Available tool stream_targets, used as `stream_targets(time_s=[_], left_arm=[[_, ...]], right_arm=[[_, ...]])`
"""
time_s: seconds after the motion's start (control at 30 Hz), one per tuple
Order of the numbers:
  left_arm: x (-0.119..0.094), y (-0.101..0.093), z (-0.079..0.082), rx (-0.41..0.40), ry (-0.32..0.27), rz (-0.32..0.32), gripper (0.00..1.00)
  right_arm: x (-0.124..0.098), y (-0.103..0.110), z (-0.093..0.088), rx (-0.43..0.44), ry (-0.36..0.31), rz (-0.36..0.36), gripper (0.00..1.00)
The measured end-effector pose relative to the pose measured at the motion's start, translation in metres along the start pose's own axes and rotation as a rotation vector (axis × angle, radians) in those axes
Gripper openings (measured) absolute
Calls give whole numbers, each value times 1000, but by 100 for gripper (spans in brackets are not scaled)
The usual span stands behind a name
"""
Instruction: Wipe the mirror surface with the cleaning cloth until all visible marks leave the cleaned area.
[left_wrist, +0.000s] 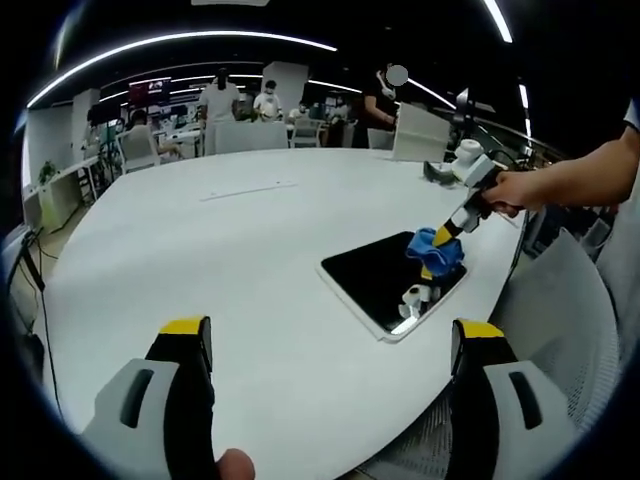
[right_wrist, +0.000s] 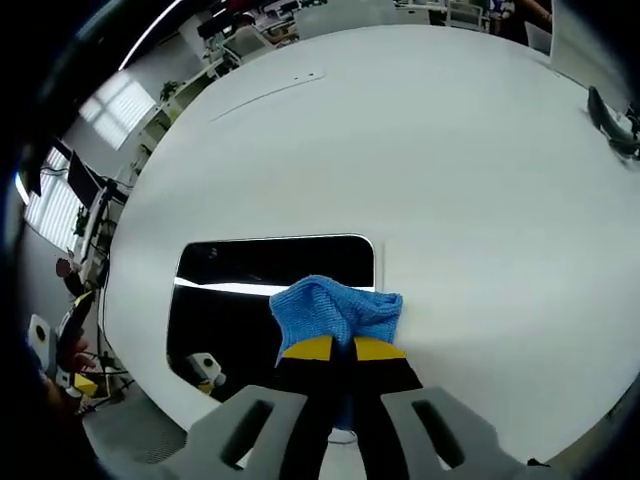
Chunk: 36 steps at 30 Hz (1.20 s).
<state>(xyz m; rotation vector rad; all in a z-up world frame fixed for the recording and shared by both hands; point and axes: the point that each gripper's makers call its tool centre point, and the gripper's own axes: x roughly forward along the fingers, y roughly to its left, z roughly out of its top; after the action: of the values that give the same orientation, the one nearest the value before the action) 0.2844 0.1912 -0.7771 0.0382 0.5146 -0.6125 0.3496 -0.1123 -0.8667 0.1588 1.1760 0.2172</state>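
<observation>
A dark rectangular mirror (left_wrist: 385, 278) with a white frame lies flat on the white table (left_wrist: 250, 270), close to its edge. The blue cleaning cloth (left_wrist: 433, 248) rests on the mirror's far right part, pinched by my right gripper (left_wrist: 438, 255), which a hand holds from the right. In the right gripper view, my right gripper (right_wrist: 342, 350) is shut on the blue cloth (right_wrist: 335, 310), pressing it onto the mirror (right_wrist: 265, 290) at its right edge. My left gripper (left_wrist: 330, 345) stands open above the table, short of the mirror, holding nothing.
A dark object (right_wrist: 615, 125) lies at the table's far right. White chairs (left_wrist: 565, 320) stand at the table's near right edge. People and desks (left_wrist: 230, 110) fill the room beyond the table. A thin line (left_wrist: 247, 189) marks the tabletop's far side.
</observation>
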Motion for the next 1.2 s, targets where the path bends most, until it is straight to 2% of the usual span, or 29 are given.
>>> stream_targets(time_s=[0.37,0.7,1.2], left_arm=[[1,1,-1,4,-5,7,99],[2,3,1,-2,-13,17,99],[-1,0,-5,-9,-2,15,99]], right_arm=[[0,-2,0,6,1,-4,0],[1,-2,0,14,-25,5,0],[-7,-1,-18,38,-43,10,0]])
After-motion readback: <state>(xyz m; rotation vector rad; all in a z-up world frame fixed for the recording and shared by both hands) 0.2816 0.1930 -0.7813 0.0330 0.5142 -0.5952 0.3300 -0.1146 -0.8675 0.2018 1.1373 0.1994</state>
